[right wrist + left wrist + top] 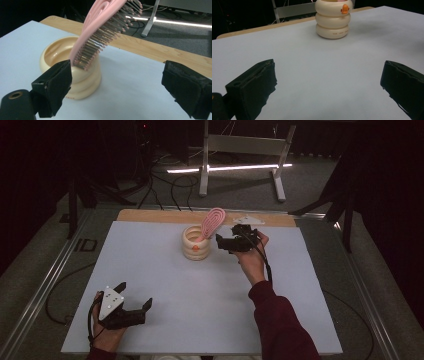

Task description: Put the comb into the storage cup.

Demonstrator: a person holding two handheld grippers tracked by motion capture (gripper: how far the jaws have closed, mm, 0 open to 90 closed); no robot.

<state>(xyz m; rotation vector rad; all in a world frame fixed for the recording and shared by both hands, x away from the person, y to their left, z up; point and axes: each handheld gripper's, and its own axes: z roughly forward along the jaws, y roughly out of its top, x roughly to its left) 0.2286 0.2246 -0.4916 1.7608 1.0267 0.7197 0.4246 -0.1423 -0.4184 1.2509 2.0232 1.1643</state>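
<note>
A cream ribbed holder (pixel 195 244), built like three stacked rings, stands at the upper middle of the high view on the pale counter (pixel 165 285), a small orange duck-bill emblem (pixel 345 9) on its top ring. In the left gripper view we see a line of small orange lettering (pixel 339 32) along its bottom ring, too small for us to read. Inside the holder a pink hairbrush (pixel 210 223) stands handle-down, its head leaning up and to the right over the rim; in the right gripper view its grey, pink-tipped bristles (pixel 105 37) face down toward the rim, and we can tell nothing else about what the bowl contains. The right tongs (pixel 226 241) hover just beside the holder on its right, spread wide with nothing between them, clear of the brush. The left tongs (pixel 134 297) sit at the lower left of the high view, low over the counter, also spread wide and empty, well apart from the holder. Beyond the counter's wooden far edge (pixel 150 215), a white metal stand (pixel 240 150) rises on the floor.
</note>
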